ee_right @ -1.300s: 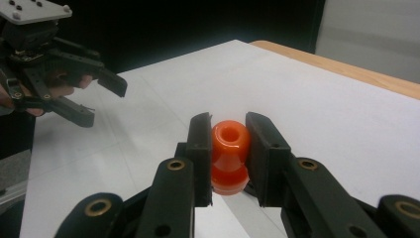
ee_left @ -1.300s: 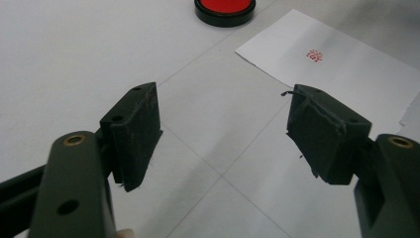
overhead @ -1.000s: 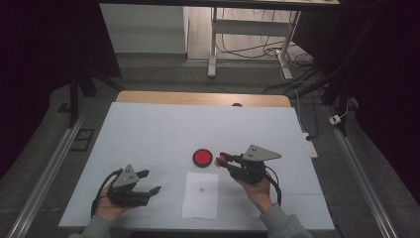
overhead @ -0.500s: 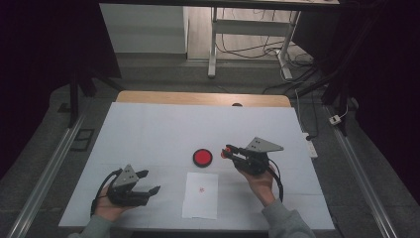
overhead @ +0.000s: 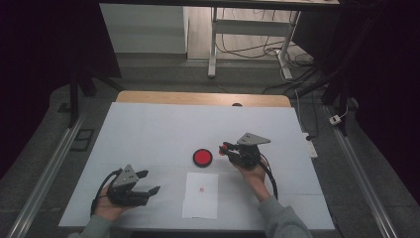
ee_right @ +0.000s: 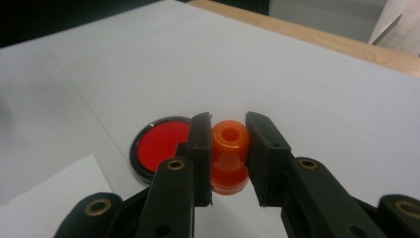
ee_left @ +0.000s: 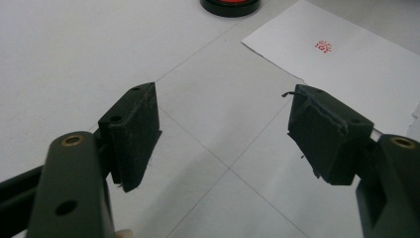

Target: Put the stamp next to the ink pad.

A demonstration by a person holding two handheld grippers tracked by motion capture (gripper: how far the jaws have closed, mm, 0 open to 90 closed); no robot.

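The right gripper [ee_right: 227, 148] clamps an orange stamp [ee_right: 229, 156] beside the red ink pad [ee_right: 161, 144]; the left gripper [ee_left: 223, 131] rests wide apart, holding nothing

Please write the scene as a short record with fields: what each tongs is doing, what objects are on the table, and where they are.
left tongs: open, nothing between the jaws, low over the table at the near left
right tongs: shut on the orange stamp, just right of the ink pad
ink pad: round, red with a black rim, lid off, at the table's middle
paper sheet: white, flat on the table, nearer the person than the ink pad, with one small red stamp mark
table: white cover, wooden far edge
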